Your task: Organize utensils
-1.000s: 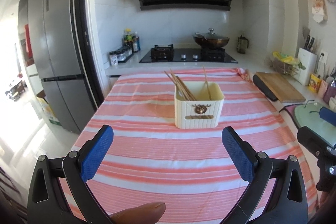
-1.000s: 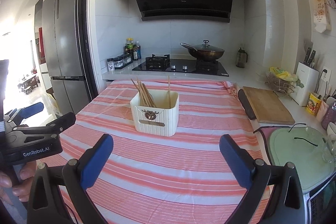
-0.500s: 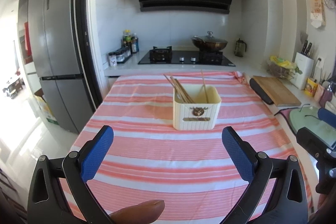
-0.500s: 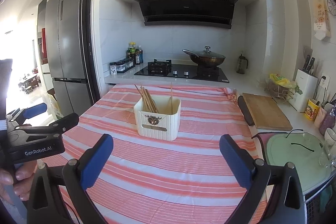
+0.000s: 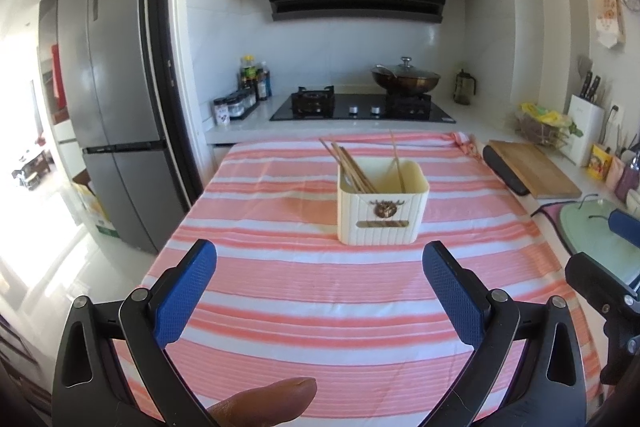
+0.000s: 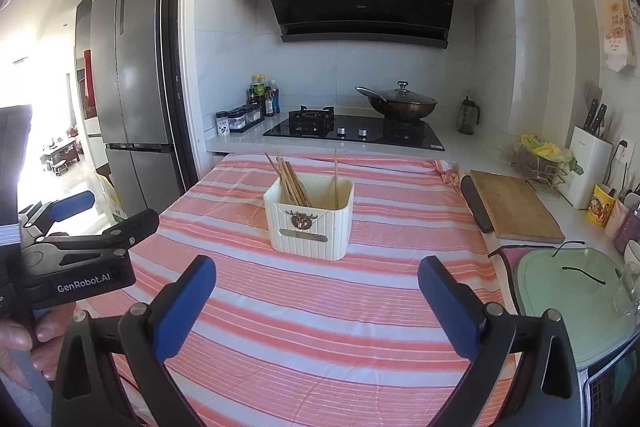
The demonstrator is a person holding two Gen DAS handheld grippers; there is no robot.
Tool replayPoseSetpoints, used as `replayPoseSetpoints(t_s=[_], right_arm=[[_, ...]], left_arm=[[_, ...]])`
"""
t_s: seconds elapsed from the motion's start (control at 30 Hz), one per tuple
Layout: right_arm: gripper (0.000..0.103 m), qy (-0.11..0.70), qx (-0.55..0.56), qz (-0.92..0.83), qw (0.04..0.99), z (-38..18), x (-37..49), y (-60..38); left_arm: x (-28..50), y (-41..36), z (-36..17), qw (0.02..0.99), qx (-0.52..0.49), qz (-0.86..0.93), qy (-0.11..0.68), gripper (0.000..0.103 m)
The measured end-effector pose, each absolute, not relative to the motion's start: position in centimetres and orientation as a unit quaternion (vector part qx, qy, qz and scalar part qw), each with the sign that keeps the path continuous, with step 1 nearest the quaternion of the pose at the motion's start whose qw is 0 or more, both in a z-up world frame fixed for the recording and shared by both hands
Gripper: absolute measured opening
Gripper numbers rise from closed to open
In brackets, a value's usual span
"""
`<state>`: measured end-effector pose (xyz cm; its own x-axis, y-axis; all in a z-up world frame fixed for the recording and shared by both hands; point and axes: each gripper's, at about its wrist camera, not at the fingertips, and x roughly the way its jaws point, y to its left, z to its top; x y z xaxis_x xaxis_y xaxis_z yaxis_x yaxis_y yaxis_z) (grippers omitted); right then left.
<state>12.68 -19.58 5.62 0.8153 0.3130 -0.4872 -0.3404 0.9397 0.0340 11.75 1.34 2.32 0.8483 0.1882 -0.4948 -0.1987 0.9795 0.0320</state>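
Note:
A cream ribbed utensil holder [image 5: 382,205] [image 6: 310,221] stands upright mid-table on the pink striped cloth [image 5: 304,291]. Several wooden chopsticks [image 5: 348,167] [image 6: 290,181] lean in its left part, and one thin stick [image 5: 396,161] [image 6: 336,177] stands alone at its right. My left gripper [image 5: 320,291] is open, well short of the holder, nothing between its blue pads. My right gripper [image 6: 316,301] is open too, held back from the holder and empty. A fingertip [image 5: 272,401] shows at the bottom of the left wrist view.
A wooden cutting board [image 6: 514,207] lies right of the table, with a glass lid [image 6: 576,291] nearer. Behind are a gas hob [image 5: 360,107], a lidded wok [image 5: 406,79], spice jars [image 5: 236,105] and a knife block [image 5: 584,133]. A grey fridge [image 5: 116,99] stands left.
Both grippers have drawn back and risen a little, so the holder looks smaller and farther. Both stay open and empty; the holder and chopsticks have not moved.

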Motion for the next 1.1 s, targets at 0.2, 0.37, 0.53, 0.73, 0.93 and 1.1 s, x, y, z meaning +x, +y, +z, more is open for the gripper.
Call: replayPoseSetpoints(t_s=[0.2,0.37,0.53,0.73,0.93,1.1], right_arm=[[0.103,0.251,-0.027,0.172,0.952,5.61,12.60,-19.62],[0.103,0.250,-0.027,0.172,0.953,5.67,12.46,-19.68],[0.103,0.249,-0.028,0.172,0.953,5.72,12.26,-19.66],[0.103,0.248,-0.032,0.170,0.953,5.80,12.16,-19.54],[0.103,0.251,-0.032,0.170,0.952,5.76,12.03,-19.47],[0.103,0.251,-0.031,0.169,0.953,5.81,12.02,-19.54]], left_arm=[[11.74,1.36,2.32,0.961,-0.008,0.102,0.257,0.103],[11.81,1.34,2.30,0.961,-0.005,0.102,0.258,0.103],[11.81,1.45,2.27,0.961,-0.004,0.102,0.258,0.103],[11.82,1.52,2.24,0.961,-0.004,0.103,0.258,0.103],[11.88,1.51,2.21,0.960,-0.004,0.102,0.259,0.103],[11.84,1.46,2.13,0.960,-0.004,0.101,0.260,0.103]])
